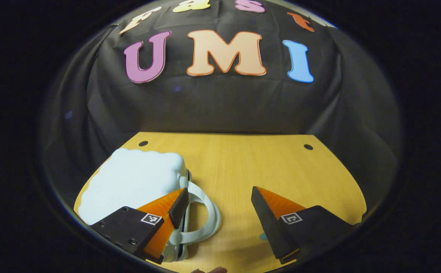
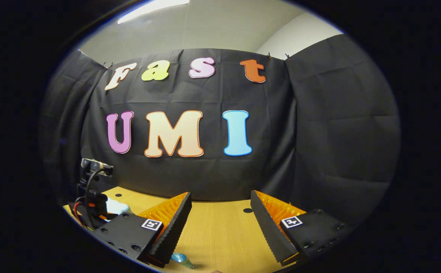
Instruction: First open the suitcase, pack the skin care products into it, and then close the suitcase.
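In the left gripper view I have the suitcase (image 1: 129, 184) sitting low and left of centre on the wooden counter (image 1: 243, 163), a pale, puffy-edged case lying flat with its lid down, so I judge the opening step is the one in hand. Its looped white handle (image 1: 205, 216) curls out toward the middle of the frame, and my left tool (image 1: 220, 204) hangs over it with its jaws spread wide and nothing between them; the left finger overlaps the case's near edge in the picture, though I cannot tell whether it touches. To do this well I would bring the tool down onto the seam beside the handle rather than the handle itself, get one finger under the lid's lip, and lift slowly so the case does not slide on the smooth counter. Moving right, a small bluish item (image 1: 264, 237) peeks out by the right finger, too hidden to name. In the right gripper view the other gripper's cables and a sliver of the pale case (image 2: 116, 207) sit at lower left; my right tool (image 2: 220, 212) is likewise parted and empty, held above the counter, with a blue-green tube-like thing (image 2: 180, 260), likely a skin care product, at the bottom edge. I would use it to steady the case.
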The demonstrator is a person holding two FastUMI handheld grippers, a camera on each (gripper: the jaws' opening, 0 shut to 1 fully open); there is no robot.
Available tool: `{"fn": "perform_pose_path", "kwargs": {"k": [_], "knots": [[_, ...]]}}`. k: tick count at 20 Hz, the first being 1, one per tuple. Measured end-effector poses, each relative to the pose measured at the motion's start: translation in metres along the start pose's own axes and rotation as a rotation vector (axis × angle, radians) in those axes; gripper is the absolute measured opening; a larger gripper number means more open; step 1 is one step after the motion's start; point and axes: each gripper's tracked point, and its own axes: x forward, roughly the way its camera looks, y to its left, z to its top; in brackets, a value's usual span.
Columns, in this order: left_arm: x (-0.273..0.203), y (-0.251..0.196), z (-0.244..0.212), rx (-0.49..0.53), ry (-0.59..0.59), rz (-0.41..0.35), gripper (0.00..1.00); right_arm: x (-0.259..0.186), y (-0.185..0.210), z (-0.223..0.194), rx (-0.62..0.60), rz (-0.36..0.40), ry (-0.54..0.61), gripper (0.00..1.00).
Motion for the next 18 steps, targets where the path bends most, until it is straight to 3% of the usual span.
{"fn": "perform_pose_path", "kwargs": {"k": [11, 14, 15, 16, 17, 18], "knots": [[0.053, -0.001, -0.062, -0.068, 0.303, 0.035, 0.97, 0.0, -0.016, -0.007, -0.026, -0.031, 0.017, 0.98], [0.056, -0.011, -0.072, -0.09, 0.35, -0.029, 0.94, 0.0, -0.021, -0.011, -0.037, -0.034, 0.02, 0.98], [0.054, -0.006, -0.071, -0.077, 0.353, -0.013, 0.8, 0.0, -0.022, -0.011, -0.038, -0.034, 0.021, 0.99], [0.054, -0.003, -0.07, -0.061, 0.345, 0.001, 0.72, -0.001, -0.024, -0.013, -0.038, -0.034, 0.021, 0.99], [0.054, 0.004, -0.066, -0.052, 0.335, 0.018, 0.55, 0.0, -0.025, -0.014, -0.036, -0.034, 0.023, 0.99], [0.054, 0.009, -0.065, -0.045, 0.328, 0.034, 0.49, 0.0, -0.026, -0.016, -0.032, -0.032, 0.025, 0.99]]}}
